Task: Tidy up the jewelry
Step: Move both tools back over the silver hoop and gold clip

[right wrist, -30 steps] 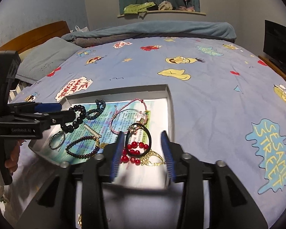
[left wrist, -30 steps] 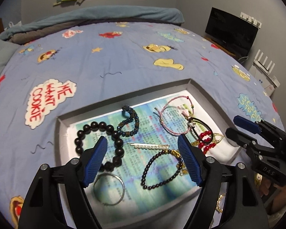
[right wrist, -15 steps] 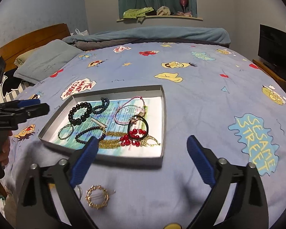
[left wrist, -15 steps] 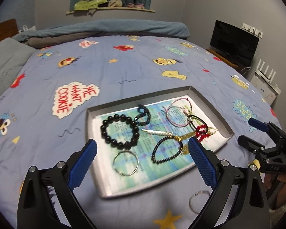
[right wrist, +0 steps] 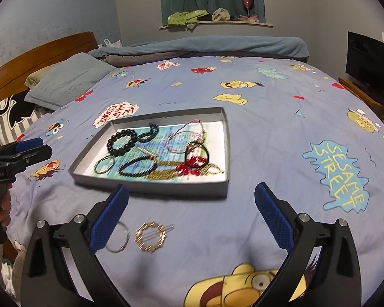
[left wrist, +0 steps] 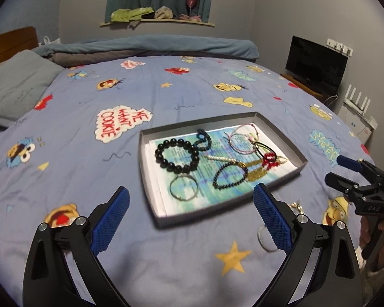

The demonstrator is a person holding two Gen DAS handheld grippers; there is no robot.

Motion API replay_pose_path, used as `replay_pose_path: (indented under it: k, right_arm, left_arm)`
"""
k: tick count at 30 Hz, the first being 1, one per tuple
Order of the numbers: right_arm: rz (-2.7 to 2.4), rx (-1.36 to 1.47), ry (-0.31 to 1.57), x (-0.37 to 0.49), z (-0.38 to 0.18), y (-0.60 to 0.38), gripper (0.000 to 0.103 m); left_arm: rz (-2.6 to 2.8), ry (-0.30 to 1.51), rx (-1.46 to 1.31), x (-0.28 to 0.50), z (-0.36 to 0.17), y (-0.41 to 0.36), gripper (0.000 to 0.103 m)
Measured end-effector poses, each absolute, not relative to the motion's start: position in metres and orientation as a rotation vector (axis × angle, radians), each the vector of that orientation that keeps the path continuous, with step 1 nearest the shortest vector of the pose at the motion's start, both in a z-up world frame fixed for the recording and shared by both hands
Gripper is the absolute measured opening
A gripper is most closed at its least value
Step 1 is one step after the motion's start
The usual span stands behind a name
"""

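Note:
A grey tray (left wrist: 147, 179) (right wrist: 156, 186) lies on the bed and holds several bracelets: a black bead bracelet (left wrist: 176, 156) (right wrist: 122, 142), a silver bangle (left wrist: 183, 187), a red bead bracelet (right wrist: 190, 165), a gold chain and pink cords. On the bedspread in front of the tray lie a gold round hair clip (right wrist: 151, 236) and a silver ring (right wrist: 119, 238) (left wrist: 265, 239). My left gripper (left wrist: 190, 220) is open and empty, short of the tray. My right gripper (right wrist: 192, 217) is open and empty above the hair clip.
The blue cartoon bedspread (left wrist: 89, 166) covers the bed. A grey pillow (right wrist: 69, 79) and wooden headboard (right wrist: 38, 53) are at the far left, a folded blanket (right wrist: 204, 47) at the far edge, a TV (left wrist: 316, 64) at the right.
Both grippers have pulled back and up from the tray. The right gripper's jaws have opened wide. The hair clip and silver ring on the bedspread have come into view.

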State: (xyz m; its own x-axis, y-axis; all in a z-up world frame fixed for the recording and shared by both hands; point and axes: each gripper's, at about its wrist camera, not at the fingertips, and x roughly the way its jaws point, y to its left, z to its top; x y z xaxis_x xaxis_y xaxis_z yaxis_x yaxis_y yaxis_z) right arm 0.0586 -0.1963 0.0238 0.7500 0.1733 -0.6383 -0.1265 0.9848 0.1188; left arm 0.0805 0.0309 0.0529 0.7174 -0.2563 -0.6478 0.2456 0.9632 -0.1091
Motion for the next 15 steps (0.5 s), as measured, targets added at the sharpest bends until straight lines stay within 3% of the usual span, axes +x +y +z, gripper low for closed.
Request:
replay_pose_path:
  k: [15]
  right_arm:
    - [0.168, 0.060, 0.704, 0.043, 0.019, -0.196, 0.097]
  left_arm:
    - [-0.271, 0.758, 0.071, 0.052, 0.021, 0.014, 0.096]
